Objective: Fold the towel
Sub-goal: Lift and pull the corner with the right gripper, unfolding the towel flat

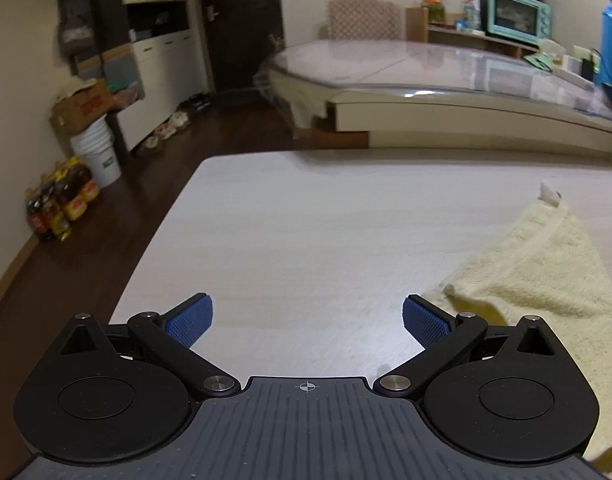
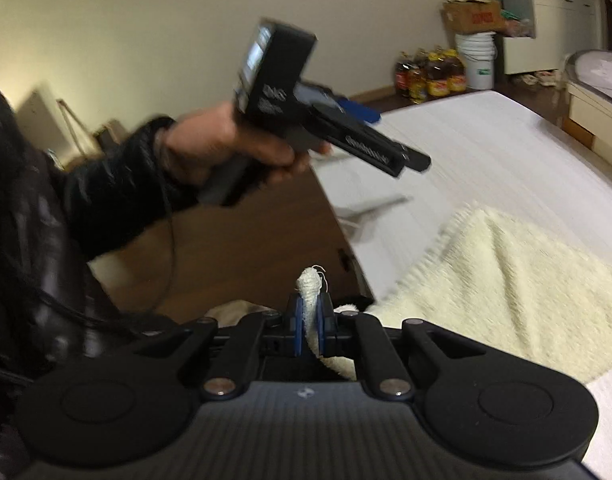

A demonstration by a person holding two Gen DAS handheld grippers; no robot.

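Observation:
A cream terry towel [image 1: 538, 276] lies on the white table [image 1: 306, 220], at the right of the left wrist view. My left gripper [image 1: 308, 322] is open and empty over bare table, just left of the towel's near edge. In the right wrist view my right gripper [image 2: 309, 330] is shut on a corner of the towel [image 2: 506, 288], and the corner tip [image 2: 310, 284] sticks up between the blue pads. The rest of the towel drapes to the right over the table [image 2: 486, 152]. The left gripper [image 2: 386, 148] is held in a hand above the table's left edge.
The table's left edge drops to a dark wood floor [image 1: 85, 260]. Oil bottles [image 1: 59, 200], a white bucket [image 1: 97, 156] and a cardboard box [image 1: 81, 106] stand by the wall. A low glass-topped table [image 1: 426, 68] stands behind. The person's dark sleeve [image 2: 105, 192] is at left.

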